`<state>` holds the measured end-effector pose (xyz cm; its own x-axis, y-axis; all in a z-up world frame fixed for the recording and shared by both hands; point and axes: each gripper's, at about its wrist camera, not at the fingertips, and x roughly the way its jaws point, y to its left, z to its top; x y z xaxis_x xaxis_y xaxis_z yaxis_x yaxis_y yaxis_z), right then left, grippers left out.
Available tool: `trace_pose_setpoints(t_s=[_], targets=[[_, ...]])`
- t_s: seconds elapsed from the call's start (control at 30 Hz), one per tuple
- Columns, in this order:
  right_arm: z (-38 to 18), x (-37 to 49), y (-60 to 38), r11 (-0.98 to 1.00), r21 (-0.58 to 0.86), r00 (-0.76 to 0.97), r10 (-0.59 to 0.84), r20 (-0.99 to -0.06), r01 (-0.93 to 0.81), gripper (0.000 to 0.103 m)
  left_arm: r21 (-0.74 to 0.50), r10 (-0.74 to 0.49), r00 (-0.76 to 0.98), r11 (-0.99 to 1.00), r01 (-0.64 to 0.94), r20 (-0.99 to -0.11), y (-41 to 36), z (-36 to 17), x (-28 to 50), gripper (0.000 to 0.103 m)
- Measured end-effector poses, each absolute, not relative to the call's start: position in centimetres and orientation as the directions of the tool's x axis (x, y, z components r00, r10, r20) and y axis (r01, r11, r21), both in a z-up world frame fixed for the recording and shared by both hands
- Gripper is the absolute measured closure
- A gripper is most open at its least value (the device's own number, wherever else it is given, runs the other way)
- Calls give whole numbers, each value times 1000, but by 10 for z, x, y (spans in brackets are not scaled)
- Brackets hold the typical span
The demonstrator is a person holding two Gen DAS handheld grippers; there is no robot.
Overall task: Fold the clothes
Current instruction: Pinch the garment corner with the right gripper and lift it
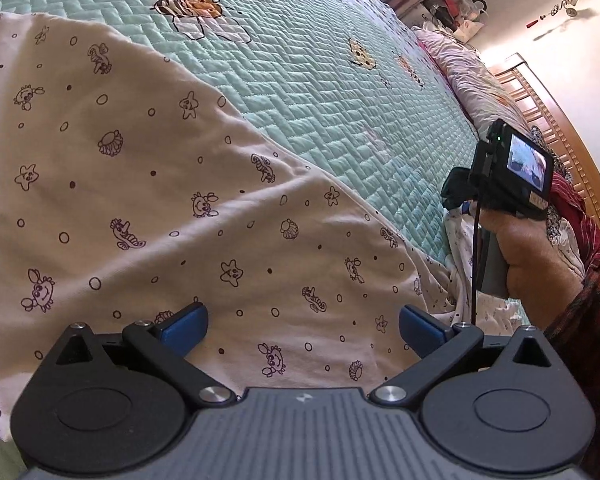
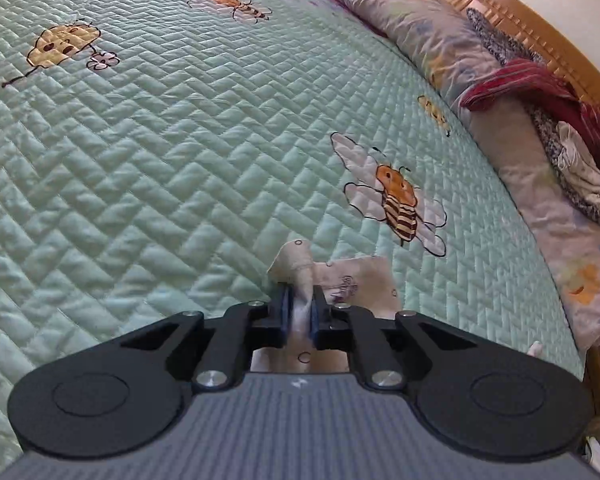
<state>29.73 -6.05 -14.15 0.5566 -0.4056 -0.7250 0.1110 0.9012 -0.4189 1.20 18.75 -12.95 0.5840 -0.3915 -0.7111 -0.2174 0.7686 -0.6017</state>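
Around my work I see a mint-green quilted bedspread [image 1: 300, 80] stitched with bees and flowers, covering the bed. Along its far side lies a rumpled floral duvet [image 2: 440, 36], with a heap of other clothes [image 2: 572, 132], one of them red striped, piled against the wooden headboard [image 1: 540, 108]. None of this lies on the open stretch of quilt in front of my right claw.

The task's thing is a cream garment [image 1: 140, 200] printed with small purple sea creatures, spread on the near part of the bed. In the left wrist view its long edge runs diagonally from upper left down to lower right, towards the person's right hand [image 1: 528, 252].

My left claw [image 1: 303, 322] is released, its blue pads [image 1: 188, 322] spread wide just above the cloth, nothing pinched between them. My right claw [image 2: 299, 312] is clenched on a bunched corner of the same garment; a fold of cloth sticks up beyond the fingertips, and more of it lies just to their right.
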Motion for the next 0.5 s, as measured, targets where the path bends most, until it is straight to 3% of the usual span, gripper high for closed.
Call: trace_pose_setpoints(t_s=[0.13, 0.27, 0.37, 0.5], targets=[[-128, 286, -94, 966, -215, 602, -256, -757, 141, 100, -604, -394, 583, 767, -218, -711, 188, -130, 12, 1], [-107, 263, -158, 979, 131, 690, -14, -723, 157, 100, -611, -399, 580, 758, -228, -710, 190, -131, 13, 1], [-94, 238, -222, 896, 419, 758, 171, -629, 146, 100, -615, -399, 580, 752, -235, -710, 191, -131, 15, 1], [-80, 184, -311, 731, 681, 843, 342, -415, 38, 100, -613, -394, 579, 752, -244, -714, 189, -131, 16, 1]])
